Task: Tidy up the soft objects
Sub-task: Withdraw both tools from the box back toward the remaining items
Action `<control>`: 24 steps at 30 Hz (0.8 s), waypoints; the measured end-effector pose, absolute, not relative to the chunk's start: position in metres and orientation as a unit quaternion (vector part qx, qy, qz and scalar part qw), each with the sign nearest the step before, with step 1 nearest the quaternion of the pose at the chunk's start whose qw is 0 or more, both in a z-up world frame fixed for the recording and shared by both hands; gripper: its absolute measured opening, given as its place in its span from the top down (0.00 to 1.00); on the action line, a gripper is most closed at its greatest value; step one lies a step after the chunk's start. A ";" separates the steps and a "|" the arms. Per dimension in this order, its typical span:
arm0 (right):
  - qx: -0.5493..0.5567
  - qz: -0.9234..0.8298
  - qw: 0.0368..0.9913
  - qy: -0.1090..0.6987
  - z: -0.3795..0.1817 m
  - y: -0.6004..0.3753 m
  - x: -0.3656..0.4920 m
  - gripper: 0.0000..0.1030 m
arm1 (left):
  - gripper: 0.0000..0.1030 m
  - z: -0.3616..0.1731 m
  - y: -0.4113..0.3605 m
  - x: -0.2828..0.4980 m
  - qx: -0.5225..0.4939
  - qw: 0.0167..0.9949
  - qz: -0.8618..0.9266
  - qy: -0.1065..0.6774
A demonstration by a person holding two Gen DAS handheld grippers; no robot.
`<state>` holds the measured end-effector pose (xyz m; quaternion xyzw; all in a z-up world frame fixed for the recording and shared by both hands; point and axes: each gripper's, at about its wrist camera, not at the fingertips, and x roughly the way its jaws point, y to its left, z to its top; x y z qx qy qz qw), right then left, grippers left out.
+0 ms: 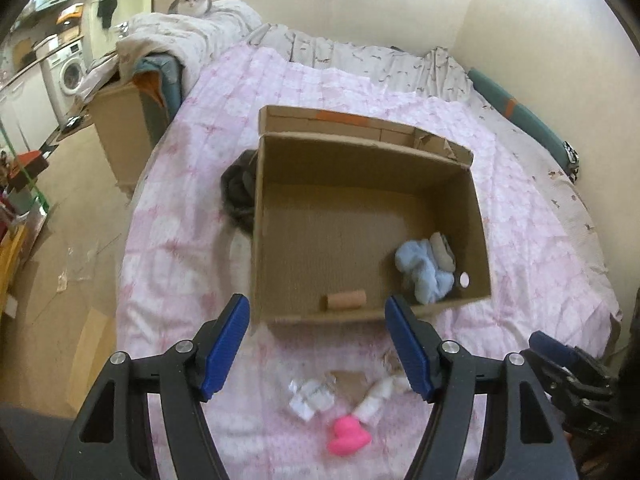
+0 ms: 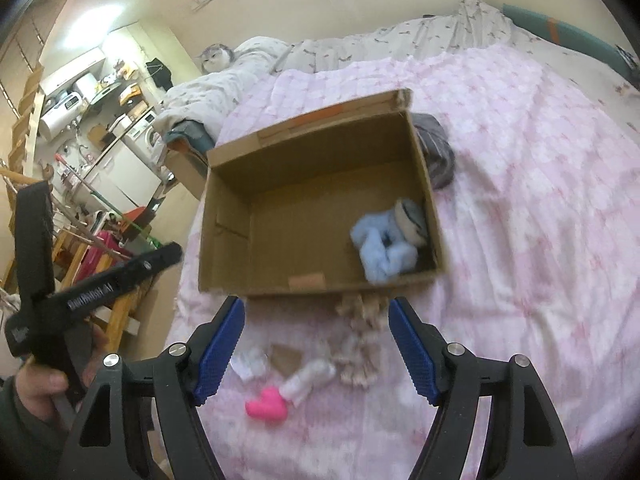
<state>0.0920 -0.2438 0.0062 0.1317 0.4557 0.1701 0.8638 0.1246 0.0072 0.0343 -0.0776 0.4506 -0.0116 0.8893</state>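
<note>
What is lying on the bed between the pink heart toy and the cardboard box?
In the right wrist view, a white bottle touches the pink heart, with a brown card scrap and beige plush before the box.

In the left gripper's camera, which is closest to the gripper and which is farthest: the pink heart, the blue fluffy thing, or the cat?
From the left gripper:
1. Pink heart, on the bedspread just below the fingers.
2. Blue fluffy cloth, in the cardboard box's right near corner.
3. Cat, far back on the bedding pile, upper left.
</note>
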 end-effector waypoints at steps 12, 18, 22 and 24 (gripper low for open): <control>0.187 0.164 0.849 0.467 -0.009 -0.261 0.084 0.23 | 0.34 0.030 0.009 0.097 -0.056 0.882 -0.016 0.468; 0.174 0.147 0.843 0.487 -0.022 -0.259 0.083 0.23 | 0.34 0.004 0.002 0.107 -0.063 0.875 -0.029 0.480; 0.184 0.141 0.834 0.501 -0.029 -0.259 0.086 0.23 | 0.34 -0.010 0.002 0.105 -0.091 0.862 -0.029 0.497; 0.178 0.146 0.834 0.502 -0.029 -0.256 0.086 0.23 | 0.34 -0.010 -0.001 0.102 -0.096 0.861 -0.031 0.498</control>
